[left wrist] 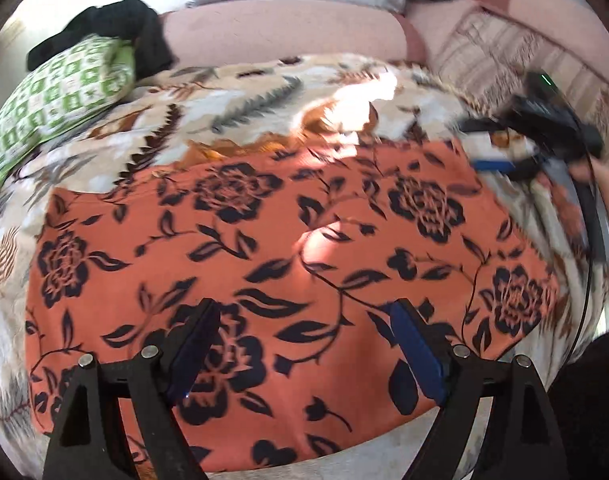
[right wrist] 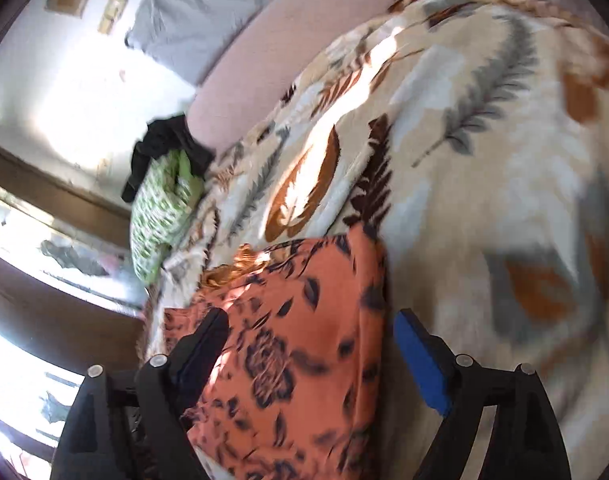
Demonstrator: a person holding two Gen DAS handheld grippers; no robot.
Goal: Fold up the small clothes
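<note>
One orange cloth (left wrist: 288, 256) with black flowers lies spread flat on the bed, filling the middle and lower part of the left wrist view. At upper left sit one green pillow (left wrist: 60, 96) and one black garment (left wrist: 104, 28). The left gripper (left wrist: 304, 344) hovers over the cloth's near edge, jaws wide apart and empty. At right, the right gripper (left wrist: 536, 140) is blurred; in its own view its jaws stand apart, empty, over the cloth's edge (right wrist: 312, 352). The cloth looks thin, light and limp, likely to sag and slide, so corners or hems seem the best holds. A leaf-print blanket (right wrist: 484, 152) covers the bed.
</note>
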